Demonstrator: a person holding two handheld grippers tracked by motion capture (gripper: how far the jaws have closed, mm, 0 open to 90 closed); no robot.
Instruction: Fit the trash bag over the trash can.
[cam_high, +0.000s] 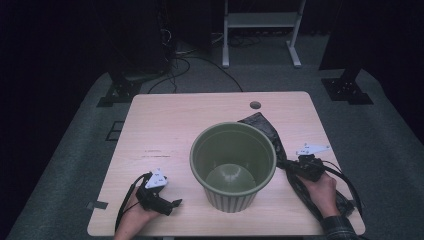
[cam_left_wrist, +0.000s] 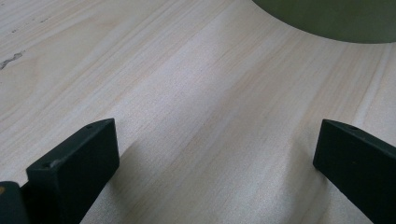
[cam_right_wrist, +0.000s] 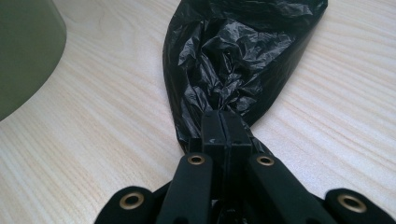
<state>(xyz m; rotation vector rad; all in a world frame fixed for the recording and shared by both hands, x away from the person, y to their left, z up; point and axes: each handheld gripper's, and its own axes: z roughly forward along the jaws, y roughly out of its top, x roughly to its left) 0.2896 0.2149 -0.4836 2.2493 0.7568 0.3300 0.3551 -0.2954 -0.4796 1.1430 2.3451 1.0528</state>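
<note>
A crumpled black plastic bag (cam_right_wrist: 238, 60) lies on the pale wooden table (cam_high: 165, 130), stretched along the right side of a round olive-green ribbed plastic bin (cam_high: 233, 165) that stands upright near the middle of the table. In the high view the bag runs from behind the bin's far right rim toward the table's near right corner, touching or just beside the bin's wall. The right gripper (cam_right_wrist: 223, 122) has its two black jaws pressed together on a bunched fold of the bag, the plastic pinched between them; the person's right hand (cam_high: 320, 192) holds this gripper low over the bag near the table's right edge. The left gripper (cam_left_wrist: 215, 144) rests low over bare wood at the near left of the table, well apart from the bag, with its jaws standing wide and nothing between them; the curved base of the green bin shows ahead of it in the left gripper view. The person's left hand (cam_high: 136, 214) grasps it from below
</note>
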